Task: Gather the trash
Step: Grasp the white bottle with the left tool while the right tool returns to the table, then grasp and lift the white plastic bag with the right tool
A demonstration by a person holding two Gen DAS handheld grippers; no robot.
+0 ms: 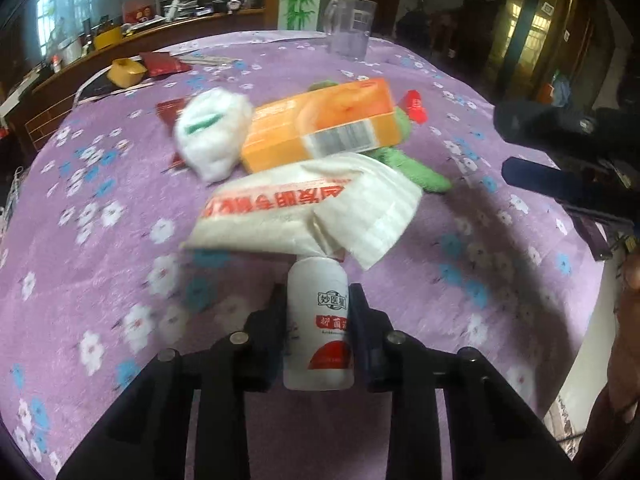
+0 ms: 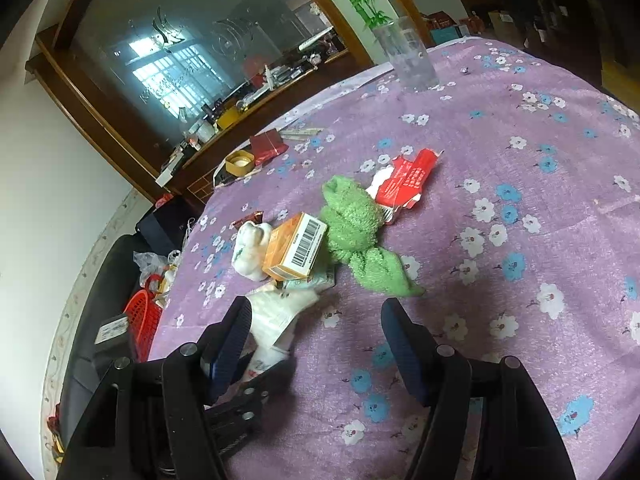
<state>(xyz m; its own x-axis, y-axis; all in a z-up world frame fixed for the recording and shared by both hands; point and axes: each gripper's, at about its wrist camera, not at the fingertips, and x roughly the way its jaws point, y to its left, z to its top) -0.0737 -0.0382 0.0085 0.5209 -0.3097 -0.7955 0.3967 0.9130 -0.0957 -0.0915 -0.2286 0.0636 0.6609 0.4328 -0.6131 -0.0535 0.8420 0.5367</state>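
Observation:
My left gripper [image 1: 318,300] is shut on a small white bottle with a red label [image 1: 318,328], held over the purple flowered tablecloth [image 1: 120,200]. Just beyond the bottle lies a white plastic wrapper with red print [image 1: 296,208]. Behind it are an orange box with a barcode [image 1: 320,128], a crumpled white tissue [image 1: 208,132] and a green cloth [image 1: 416,168]. My right gripper [image 2: 316,320] is open and empty, just short of the green cloth [image 2: 356,232]. The orange box [image 2: 296,246], tissue [image 2: 250,248] and a red wrapper [image 2: 408,178] lie ahead of it.
A clear plastic jug [image 1: 350,28] stands at the table's far edge. A yellow cap [image 1: 126,72] and a dark red packet [image 1: 164,63] lie at the far left. A red basket [image 2: 142,320] sits below the table's left edge. A cluttered wooden sideboard [image 2: 224,120] runs behind.

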